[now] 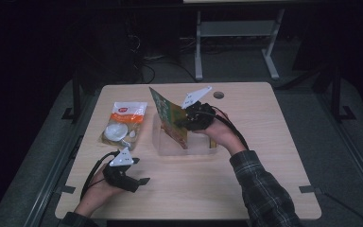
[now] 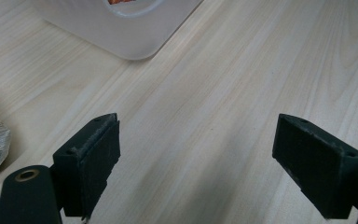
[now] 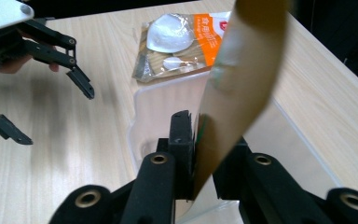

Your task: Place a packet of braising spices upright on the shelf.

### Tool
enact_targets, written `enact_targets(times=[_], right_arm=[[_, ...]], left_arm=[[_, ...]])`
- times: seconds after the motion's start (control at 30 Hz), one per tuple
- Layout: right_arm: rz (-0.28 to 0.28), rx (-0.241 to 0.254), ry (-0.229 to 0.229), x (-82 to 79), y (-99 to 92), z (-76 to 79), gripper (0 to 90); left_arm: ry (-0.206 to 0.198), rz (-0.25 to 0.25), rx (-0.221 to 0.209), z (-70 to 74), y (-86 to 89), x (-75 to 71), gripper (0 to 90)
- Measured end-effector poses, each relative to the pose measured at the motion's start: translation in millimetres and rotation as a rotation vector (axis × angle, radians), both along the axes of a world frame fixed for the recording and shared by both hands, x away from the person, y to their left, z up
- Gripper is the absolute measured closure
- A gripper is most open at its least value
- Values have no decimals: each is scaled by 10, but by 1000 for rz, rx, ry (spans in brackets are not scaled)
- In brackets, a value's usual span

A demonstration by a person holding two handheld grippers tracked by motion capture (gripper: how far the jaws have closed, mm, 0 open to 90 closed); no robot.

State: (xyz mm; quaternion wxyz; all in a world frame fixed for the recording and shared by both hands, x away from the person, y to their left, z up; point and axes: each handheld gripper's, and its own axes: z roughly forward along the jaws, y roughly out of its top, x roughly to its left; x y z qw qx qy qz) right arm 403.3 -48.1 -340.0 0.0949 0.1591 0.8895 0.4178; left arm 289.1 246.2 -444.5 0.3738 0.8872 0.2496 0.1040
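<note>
The right gripper holds a green-and-tan snack packet upright over the clear plastic bin at the table's middle, its jaws narrow on the packet's lower edge, likely to drop it in standing. The left gripper rests near the table's front-left corner, jaws wide and empty, keeping clear. A second packet lies flat beside the bin, towards the table's left edge.

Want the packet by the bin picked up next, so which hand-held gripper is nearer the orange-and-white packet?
Left. The left hand-held gripper sits just below the orange-and-white packet, open over bare table. The right hand-held gripper is across the clear bin.
</note>
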Motion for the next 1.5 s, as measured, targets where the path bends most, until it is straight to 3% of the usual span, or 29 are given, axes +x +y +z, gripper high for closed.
enact_targets(times=[0.1,0.23,0.37,0.57,0.83,1.07,1.13,1.3,1.5], right_arm=[[2,20,5,4,-23,-35,661],[-18,32,26,-51,-33,-72,443],[-13,38,28,-122,-58,-90,376],[5,41,41,-234,-76,-135,336],[30,86,37,-441,-184,-186,316],[-10,94,56,-623,-330,-339,296],[-16,89,78,-658,-360,-379,290],[-28,51,75,-782,-445,-501,290],[-54,20,104,-1010,-572,-683,290]], left_arm=[[2,0,1,-1,-1,-1,144],[4,-1,2,-3,-2,-1,144],[5,1,6,-4,-3,0,144],[5,0,7,-9,-6,0,144],[12,9,-3,-14,-2,-2,145],[11,2,9,-17,3,8,146],[14,3,4,-23,-1,7,147],[11,-3,16,-16,13,9,147],[19,26,27,-21,35,19,147]])
